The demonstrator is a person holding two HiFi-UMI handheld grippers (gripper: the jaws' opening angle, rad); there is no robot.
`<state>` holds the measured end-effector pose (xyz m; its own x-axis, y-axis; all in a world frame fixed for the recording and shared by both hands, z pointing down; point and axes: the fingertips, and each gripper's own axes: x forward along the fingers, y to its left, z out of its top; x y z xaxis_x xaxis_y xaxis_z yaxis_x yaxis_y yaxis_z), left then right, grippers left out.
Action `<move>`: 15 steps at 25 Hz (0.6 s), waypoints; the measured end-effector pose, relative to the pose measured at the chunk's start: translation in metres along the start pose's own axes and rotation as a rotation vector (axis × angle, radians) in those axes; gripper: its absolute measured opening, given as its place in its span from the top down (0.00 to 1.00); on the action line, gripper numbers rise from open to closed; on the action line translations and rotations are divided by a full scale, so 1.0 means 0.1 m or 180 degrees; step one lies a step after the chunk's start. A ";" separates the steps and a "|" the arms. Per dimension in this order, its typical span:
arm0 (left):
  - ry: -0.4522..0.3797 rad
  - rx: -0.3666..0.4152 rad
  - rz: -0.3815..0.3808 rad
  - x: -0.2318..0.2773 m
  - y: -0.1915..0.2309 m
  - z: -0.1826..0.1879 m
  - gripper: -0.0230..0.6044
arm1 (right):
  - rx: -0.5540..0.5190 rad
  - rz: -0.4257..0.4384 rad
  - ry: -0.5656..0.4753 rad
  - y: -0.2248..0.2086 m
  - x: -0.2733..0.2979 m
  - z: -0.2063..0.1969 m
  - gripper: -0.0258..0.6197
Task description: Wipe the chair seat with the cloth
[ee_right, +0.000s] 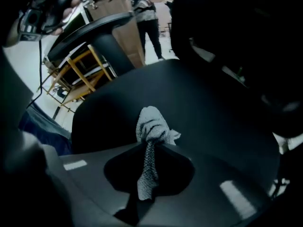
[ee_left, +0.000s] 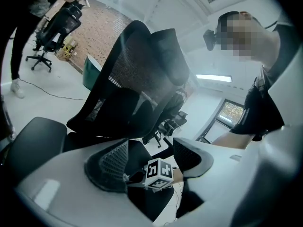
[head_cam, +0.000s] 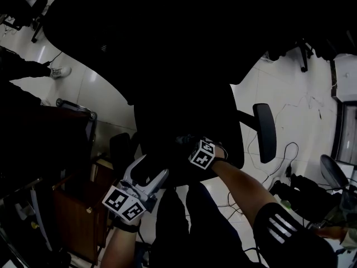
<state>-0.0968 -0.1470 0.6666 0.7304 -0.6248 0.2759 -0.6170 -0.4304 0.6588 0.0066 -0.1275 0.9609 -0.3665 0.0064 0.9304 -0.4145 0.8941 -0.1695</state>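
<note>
The black office chair's seat (ee_right: 213, 112) fills the right gripper view, and its mesh backrest (ee_left: 137, 70) rises in the left gripper view. My right gripper (ee_right: 150, 148) is shut on a grey cloth (ee_right: 151, 126), whose bunched end rests on the seat's front part. In the dim head view the right gripper (head_cam: 192, 147) sits over the seat (head_cam: 184, 105). My left gripper (head_cam: 152, 167) hovers just left of it at the seat's near edge. The left gripper (ee_left: 151, 162) is open and empty, with the right gripper's marker cube (ee_left: 158, 174) showing between its jaws.
The chair's armrests (head_cam: 265, 130) (ee_left: 33, 136) stick out at both sides. A brown wooden cabinet (head_cam: 78, 205) stands at the left, and cables (head_cam: 279, 155) lie on the white floor at the right. Another office chair (ee_left: 52, 32) and a standing person (ee_right: 144, 8) are farther off.
</note>
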 end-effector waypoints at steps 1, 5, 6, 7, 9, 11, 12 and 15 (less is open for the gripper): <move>-0.0002 0.0001 -0.0015 0.01 -0.03 0.01 0.45 | 0.0114 -0.0069 0.0034 -0.13 -0.09 -0.18 0.91; 0.0017 0.0035 -0.0091 0.10 -0.11 0.04 0.45 | 0.0519 -0.0468 0.0168 -0.68 -0.48 -0.83 0.91; 0.0018 0.0045 -0.0097 0.11 -0.12 0.05 0.45 | 0.0576 -0.0550 0.0190 -0.78 -0.56 -0.94 0.91; 0.0014 0.0051 -0.0096 0.11 -0.13 0.05 0.45 | 0.0610 -0.0622 0.0210 -0.85 -0.62 -1.02 0.91; 0.0005 0.0059 -0.0097 0.10 -0.16 0.06 0.45 | 0.0672 -0.0739 0.0241 -0.93 -0.72 -1.14 0.91; 0.0005 0.0080 -0.0125 0.11 -0.19 0.07 0.45 | 0.0843 -0.0812 0.0214 -0.97 -0.80 -1.16 0.91; 0.0002 0.0095 -0.0143 0.12 -0.20 0.08 0.45 | 0.0944 -0.0804 0.0158 -0.96 -0.83 -1.10 0.91; 0.0005 0.0111 -0.0124 0.07 -0.18 0.09 0.45 | 0.0876 -0.0437 -0.0163 -0.50 -0.70 -0.57 0.91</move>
<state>-0.0833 -0.1494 0.6499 0.7545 -0.6062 0.2515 -0.5978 -0.4768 0.6444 0.1008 -0.1466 0.9224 -0.3301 -0.1349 0.9342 -0.6704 0.7302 -0.1314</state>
